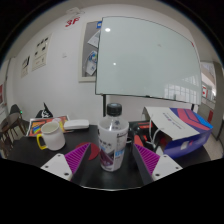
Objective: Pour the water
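Note:
A clear plastic water bottle (113, 148) with a white cap and a printed label stands upright on the dark table (110, 178). It stands between my gripper's (113, 158) two fingers, with a gap at each side. The purple pads (82, 156) flank it left and right. The gripper is open. A white mug (51, 135) with a yellow handle stands on the table to the left, beyond the left finger.
A white and blue box (178, 126) lies on the table to the right, beyond the right finger. A white object (76, 125) lies behind the mug. A whiteboard (148, 58) hangs on the far wall. A chair (11, 126) stands at the far left.

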Available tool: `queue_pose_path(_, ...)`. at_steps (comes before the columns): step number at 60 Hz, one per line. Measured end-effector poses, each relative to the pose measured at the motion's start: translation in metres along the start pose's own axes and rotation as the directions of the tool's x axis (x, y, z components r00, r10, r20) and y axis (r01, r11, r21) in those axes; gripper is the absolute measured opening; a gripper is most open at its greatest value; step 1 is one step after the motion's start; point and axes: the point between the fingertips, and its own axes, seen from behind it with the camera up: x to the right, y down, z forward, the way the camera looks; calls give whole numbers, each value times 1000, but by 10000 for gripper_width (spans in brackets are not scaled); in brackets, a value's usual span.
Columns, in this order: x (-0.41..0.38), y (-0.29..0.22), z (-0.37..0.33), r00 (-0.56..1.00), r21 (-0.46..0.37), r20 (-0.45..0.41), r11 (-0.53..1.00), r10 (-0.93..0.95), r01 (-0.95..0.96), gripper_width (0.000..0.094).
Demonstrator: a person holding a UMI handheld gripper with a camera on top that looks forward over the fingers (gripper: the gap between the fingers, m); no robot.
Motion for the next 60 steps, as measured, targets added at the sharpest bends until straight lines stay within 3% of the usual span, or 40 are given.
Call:
queue_pose_path(10,0,4,44,1000,-7,6,1000,14,-14,795)
queue_pose_path(15,0,5,56,1000,-5,-2,1000,3,-3,704)
queue_pose_path(19,-1,4,60,1000,6,4,1000,-5,5,558)
queue_pose_path(26,-1,2,63,1000,22,-11,1000,-5,5,477)
queue_pose_path(33,-5,-4,59,999,41,-19,999,-30,31,407)
queue_pose_path(42,-10,-28,47,993,62,-74,994,-87,92,406)
queue_pose_path(45,-6,-44,42,988,71,-103,990,-115,123,405)
queue_pose_path(52,1,-94,26,923,75,-262,947,-283,312,404)
queue_pose_path(60,-3,-162,13,673,-5,-442,752,-592,659,404)
